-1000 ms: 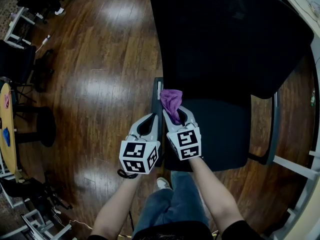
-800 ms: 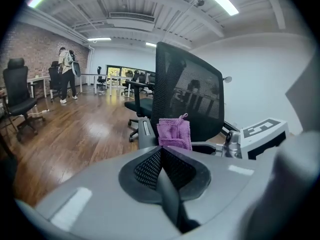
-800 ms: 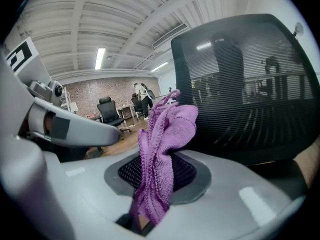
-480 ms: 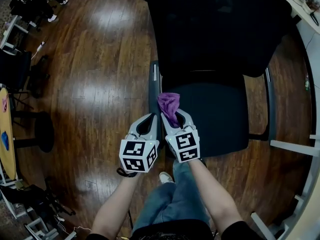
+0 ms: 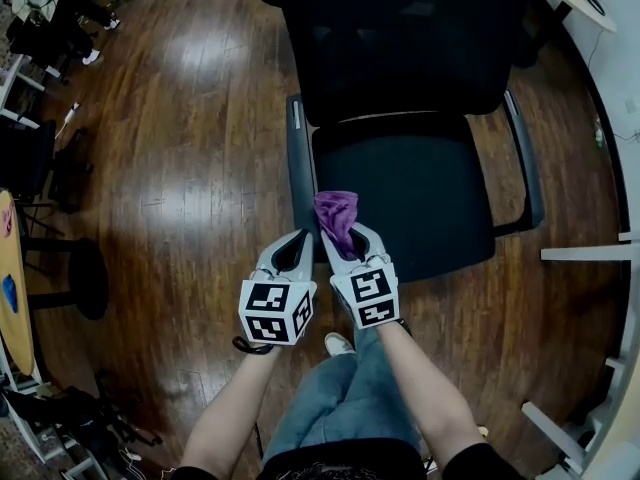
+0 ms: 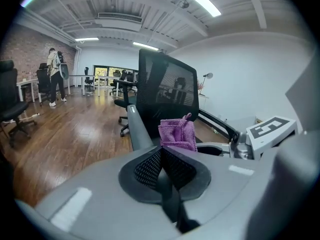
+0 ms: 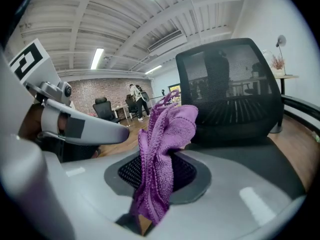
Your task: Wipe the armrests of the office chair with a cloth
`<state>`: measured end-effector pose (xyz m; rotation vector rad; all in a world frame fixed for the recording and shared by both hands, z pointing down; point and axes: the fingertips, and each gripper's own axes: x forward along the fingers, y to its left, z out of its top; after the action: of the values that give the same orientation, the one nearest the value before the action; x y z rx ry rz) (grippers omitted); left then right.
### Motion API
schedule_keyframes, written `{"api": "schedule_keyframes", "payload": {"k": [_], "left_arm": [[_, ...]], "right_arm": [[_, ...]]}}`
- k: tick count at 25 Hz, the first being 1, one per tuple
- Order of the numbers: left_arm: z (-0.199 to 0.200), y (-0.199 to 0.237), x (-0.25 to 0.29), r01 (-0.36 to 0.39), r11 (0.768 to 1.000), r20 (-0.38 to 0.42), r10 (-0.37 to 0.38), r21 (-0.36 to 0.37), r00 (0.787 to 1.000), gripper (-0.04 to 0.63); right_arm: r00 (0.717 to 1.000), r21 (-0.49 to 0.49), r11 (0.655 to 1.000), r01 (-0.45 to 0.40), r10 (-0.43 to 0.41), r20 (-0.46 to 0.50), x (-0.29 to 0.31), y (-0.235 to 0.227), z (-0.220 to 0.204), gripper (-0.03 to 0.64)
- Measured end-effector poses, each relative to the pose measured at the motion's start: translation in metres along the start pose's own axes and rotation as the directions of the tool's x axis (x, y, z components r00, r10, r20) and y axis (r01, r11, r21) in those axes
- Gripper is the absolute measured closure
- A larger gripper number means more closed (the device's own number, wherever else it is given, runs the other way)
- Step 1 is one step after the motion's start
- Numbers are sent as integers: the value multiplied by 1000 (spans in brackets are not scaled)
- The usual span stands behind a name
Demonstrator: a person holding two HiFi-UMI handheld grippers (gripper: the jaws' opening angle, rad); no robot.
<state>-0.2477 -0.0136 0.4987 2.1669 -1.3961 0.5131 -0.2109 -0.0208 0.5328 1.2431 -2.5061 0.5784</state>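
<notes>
- The right gripper (image 5: 343, 230) is clamped on a purple cloth (image 5: 337, 216). In the right gripper view the cloth is pinched between the jaws. It stands bunched past the tips, and a tail hangs out at the near side.
- The left gripper (image 5: 299, 240) has its jaws pressed together with nothing between them, as the left gripper view shows.
- The two grippers sit side by side, almost touching. Both point to the far side, toward the chair (image 5: 400, 58).
- The cloth is at the near left corner of the seat (image 5: 420, 198), just right of the near end of the left armrest (image 5: 296, 163). Whether it touches the armrest or the seat cannot be told.
- The left gripper's tips are at the near end of that same armrest.
- The right armrest (image 5: 527, 163) runs along the right side of the seat, well apart from both grippers.
- The chair's dark mesh back rises at the far side of the seat.
- The chair stands on a glossy wooden floor (image 5: 180, 158).
- The person's legs (image 5: 345, 398), in jeans, are at the near edge of the head view. One shoe (image 5: 337, 344) is just below the right gripper.
- In the left gripper view, another person (image 6: 52, 76) stands far off to the left beside desks and more chairs.
</notes>
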Motion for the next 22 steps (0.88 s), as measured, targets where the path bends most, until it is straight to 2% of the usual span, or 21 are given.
{"api": "schedule_keyframes", "payload": {"k": [10,15,22], "left_arm": [[-53,-15,-21,14,1000,-33,-15,-12,999,591],[-81,-14,-19,-8,1000,-62,7,-23,998,591],[-123,-6,1,-60,997,-62,57,-39,996,591]], "right_arm": [[999,49,999,12,-9,-45,-24,19,-57,517],[998,79,997,-11,16,-60,-16,19,-87,517],[993,82,995,-48,56,-100,5,12,-143,517]]}}
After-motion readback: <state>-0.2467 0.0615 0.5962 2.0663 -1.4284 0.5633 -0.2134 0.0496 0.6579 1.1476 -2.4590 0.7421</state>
